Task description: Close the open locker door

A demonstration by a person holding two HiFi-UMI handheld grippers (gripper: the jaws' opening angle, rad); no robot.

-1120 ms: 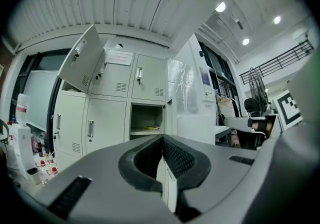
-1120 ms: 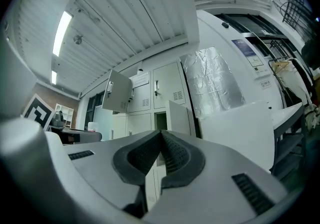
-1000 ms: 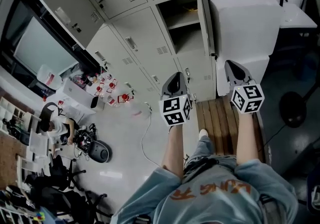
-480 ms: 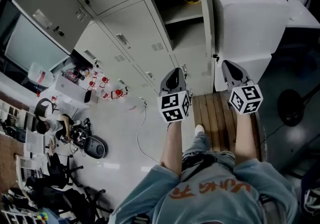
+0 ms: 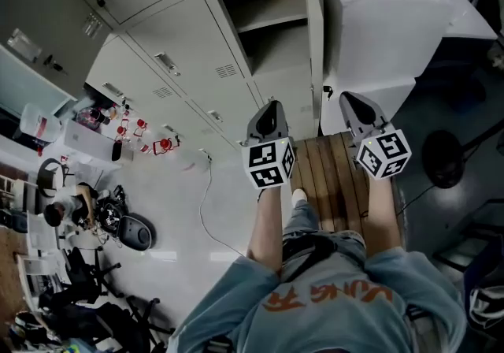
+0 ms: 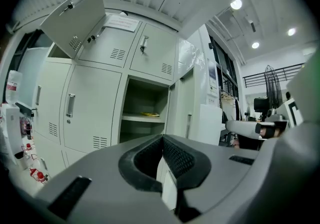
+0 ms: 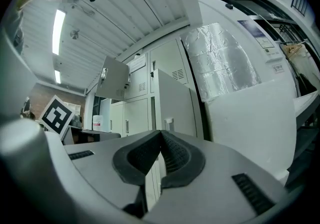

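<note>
Both arms are out in front, both tools aimed level at the lockers (image 5: 197,36). The left gripper (image 5: 272,107) is clenched, jaw tips pressed together with nothing between them. The right gripper (image 5: 348,99) is the same, closed tight on nothing.

The door (image 5: 313,36) is swung right out, and from overhead it shows almost edge-on. It hangs off the right side of the open bay (image 5: 272,44), with its latch on the outer edge. In that overhead view it stands between the two grippers, left gripper on the bay side, right gripper on the far side. Neither is touching it; both are short of it.

Inside the bay there's a shelf (image 6: 142,118) with something small and yellow (image 6: 149,114) on it. I can't tell what it is.

A big white box (image 5: 382,28) sits just past the door. The person is standing on wooden slats (image 5: 339,178).
</note>
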